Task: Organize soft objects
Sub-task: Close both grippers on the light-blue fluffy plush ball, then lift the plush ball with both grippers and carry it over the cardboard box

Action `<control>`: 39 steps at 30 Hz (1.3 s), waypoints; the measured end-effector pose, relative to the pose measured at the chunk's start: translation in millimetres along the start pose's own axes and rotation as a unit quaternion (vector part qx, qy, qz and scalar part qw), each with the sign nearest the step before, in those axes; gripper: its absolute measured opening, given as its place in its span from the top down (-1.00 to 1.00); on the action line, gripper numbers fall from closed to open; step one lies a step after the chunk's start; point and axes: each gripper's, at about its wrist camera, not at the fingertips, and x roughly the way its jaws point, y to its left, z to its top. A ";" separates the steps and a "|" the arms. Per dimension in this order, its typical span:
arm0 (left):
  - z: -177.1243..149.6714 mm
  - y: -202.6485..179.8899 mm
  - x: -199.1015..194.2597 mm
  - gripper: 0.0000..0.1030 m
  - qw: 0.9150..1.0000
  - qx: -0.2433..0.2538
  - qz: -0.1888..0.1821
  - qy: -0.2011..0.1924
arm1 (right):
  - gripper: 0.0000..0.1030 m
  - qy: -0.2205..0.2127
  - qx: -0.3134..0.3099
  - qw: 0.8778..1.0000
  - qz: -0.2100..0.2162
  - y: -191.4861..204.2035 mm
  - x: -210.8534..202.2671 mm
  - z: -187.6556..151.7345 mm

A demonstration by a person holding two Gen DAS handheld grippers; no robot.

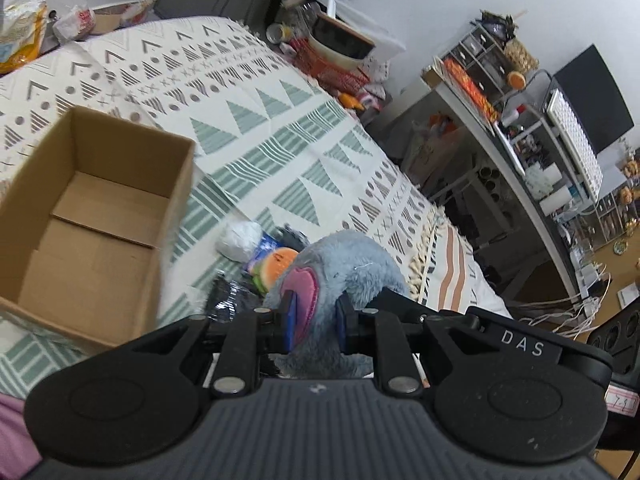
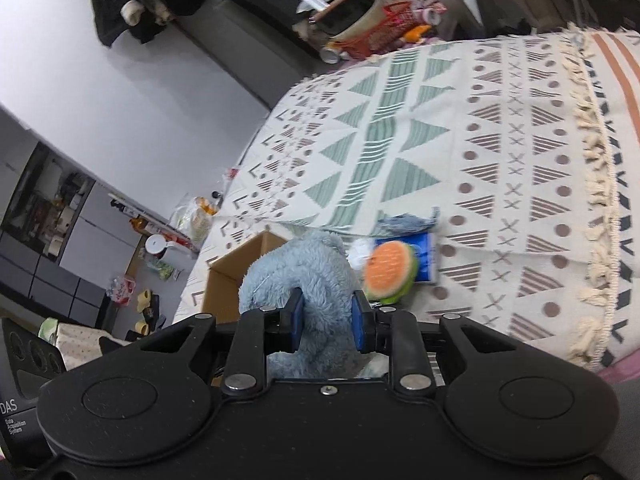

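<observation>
A: Both tools seem to be on the same fluffy grey-blue plush toy with the pink patch [image 1: 344,268]. The left gripper [image 1: 314,322] has its blue pads pressed into the fur on either side of the pink part, jaws drawn in close.

B: Same on the other side. The right gripper [image 2: 326,320] is narrowed onto a thick fold of the plush [image 2: 304,276], fur bulging between the pads. The toy sits between the two, over the near edge of the patterned cream-and-green woven blanket [image 1: 260,136].

A: And the open brown cardboard box [image 1: 92,224] is just to the left, nothing visible inside it.

B: My worry is the pile underneath: the round orange-and-green felt cushion [image 2: 390,270], the white crumpled ball [image 1: 238,240] and the blue flat packet [image 2: 426,256] lie just beside the toy. A loose limb could drag them towards the fringe.

A: Also, fur compresses. If either grip holds only pile rather than stuffing, the toy may slip out mid-carry.

B: And if the two hands pull apart, a seam takes the strain. The box wall is light; a sagging toy catching it would likely shove it.
</observation>
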 end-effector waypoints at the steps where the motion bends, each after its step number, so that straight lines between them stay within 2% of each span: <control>1: 1.8 4.8 -5.3 0.64 1.000 -0.002 0.000 -0.003 | 0.54 0.000 -0.004 1.000 0.003 5.4 1.8 -1.8; 10: 15.1 45.3 -33.9 0.64 0.999 -0.022 0.004 -0.028 | 0.53 0.008 -0.027 0.999 0.021 49.0 24.9 -12.3; 19: 25.8 88.6 -47.2 0.63 0.998 -0.050 0.005 -0.042 | 0.50 0.018 -0.043 0.999 0.021 84.8 51.8 -24.7; 33: 31.8 158.0 -40.2 0.64 0.994 -0.090 0.018 -0.051 | 0.46 0.039 -0.068 0.997 -0.001 122.3 109.3 -46.6; 39: 29.9 186.4 -27.1 0.64 0.994 -0.103 0.004 -0.046 | 0.46 0.047 -0.081 0.995 -0.026 132.3 130.6 -54.5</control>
